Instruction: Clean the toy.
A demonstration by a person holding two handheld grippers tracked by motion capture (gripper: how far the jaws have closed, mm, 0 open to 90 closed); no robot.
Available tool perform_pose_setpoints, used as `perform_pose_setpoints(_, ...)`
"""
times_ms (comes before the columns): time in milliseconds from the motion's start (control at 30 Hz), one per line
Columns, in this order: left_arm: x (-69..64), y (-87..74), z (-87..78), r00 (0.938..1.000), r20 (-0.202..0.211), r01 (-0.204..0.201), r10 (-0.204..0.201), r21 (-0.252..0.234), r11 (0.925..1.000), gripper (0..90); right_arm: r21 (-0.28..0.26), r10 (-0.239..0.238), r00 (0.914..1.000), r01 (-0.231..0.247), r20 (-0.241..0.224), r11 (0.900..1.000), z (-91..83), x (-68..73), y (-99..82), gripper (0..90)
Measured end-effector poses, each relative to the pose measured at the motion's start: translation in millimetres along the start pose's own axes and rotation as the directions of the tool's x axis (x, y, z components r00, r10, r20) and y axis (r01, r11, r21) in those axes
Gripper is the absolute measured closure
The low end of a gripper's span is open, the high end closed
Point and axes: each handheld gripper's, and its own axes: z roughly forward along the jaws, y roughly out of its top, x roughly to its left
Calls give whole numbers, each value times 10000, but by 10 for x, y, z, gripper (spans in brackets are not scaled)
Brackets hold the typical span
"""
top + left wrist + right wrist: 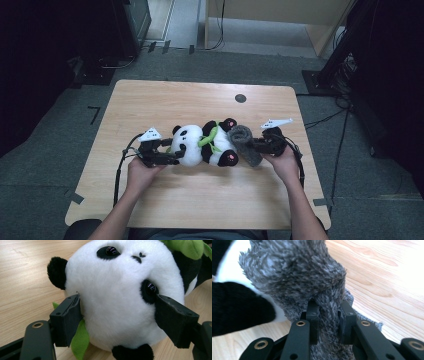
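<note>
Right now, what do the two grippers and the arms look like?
Both grippers, left gripper and right gripper, are black, each with two blocky black jaws on arms with brass-ringed holes. A white three-cornered plate tops each, and a black cable trails from each. The forearms are bare, with no sleeves.

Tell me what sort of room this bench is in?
Probably a lab or recording workspace: a bare wooden table with tape marks, grey carpet strewn with cables, and dark equipment stands around it.

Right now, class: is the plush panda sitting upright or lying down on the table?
Lying down. The plush panda stretches sideways along the table, its head clamped in the left gripper, feet toward the grey fuzzy sock.
</note>
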Motion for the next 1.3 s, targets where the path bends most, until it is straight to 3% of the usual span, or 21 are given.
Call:
perform_pose_setpoints(133, -1, 0, -1, 10000, -10, -13, 13, 4, 10000, 228, -9, 307, 9991, -307, 297, 9995, -34, -86, -32, 756)
perform_pose_setpoints(300, -2, 1, 0, 10000, -13, -20, 20, 7, 10000, 228, -802, 671, 9965, -629, 501, 9948, -164, -157, -34, 763)
perform_pose_setpoints(333, -2, 1, 0, 10000, -17, -28, 28, 7, 10000, 229, -1194, 818, 9958, -763, 418, 9899, -232, -162, -25, 764)
perform_pose_setpoints(367, -2, 1, 0, 10000, -17, -33, 33, 7, 10000, 228, -1194, 818, 9958, -763, 418, 9899, -232, -162, -25, 764)
perform_pose_setpoints(433, -2, 2, -1, 10000, -16, -33, 33, 19, 10000, 228, -1577, 681, 9970, -613, 380, 9856, -301, -125, 3, 764)
perform_pose_setpoints(500, -2, 2, -1, 10000, -20, -41, 41, 25, 10000, 228, -2016, 253, 9990, -173, 372, 9793, -398, -8, 75, 764)
perform_pose_setpoints(767, -4, 3, 0, 10000, -34, -64, 64, 11, 10000, 228, -2561, -844, 9964, 842, 102, 9630, -504, 330, 269, 764)
perform_pose_setpoints(867, -6, 4, -1, 10000, -42, -70, 71, 24, 10000, 229, -2535, -1403, 9900, 1326, -126, 9582, -457, 488, 339, 764)
perform_pose_setpoints(1000, -7, 4, -1, 10000, -41, -74, 74, 25, 10000, 228, -2178, -1952, 9798, 1813, -436, 9590, -314, 668, 403, 763)
perform_pose_setpoints(1167, -7, 3, -1, 9999, -29, -111, 111, 43, 9999, 228, -1689, -2118, 9763, 2018, -432, 9647, -176, 700, 404, 761)
perform_pose_setpoints(1300, -8, 2, 0, 9999, -7, -110, 110, 55, 9999, 228, -1413, -1999, 9787, 1918, -457, 9712, -107, 670, 390, 760)
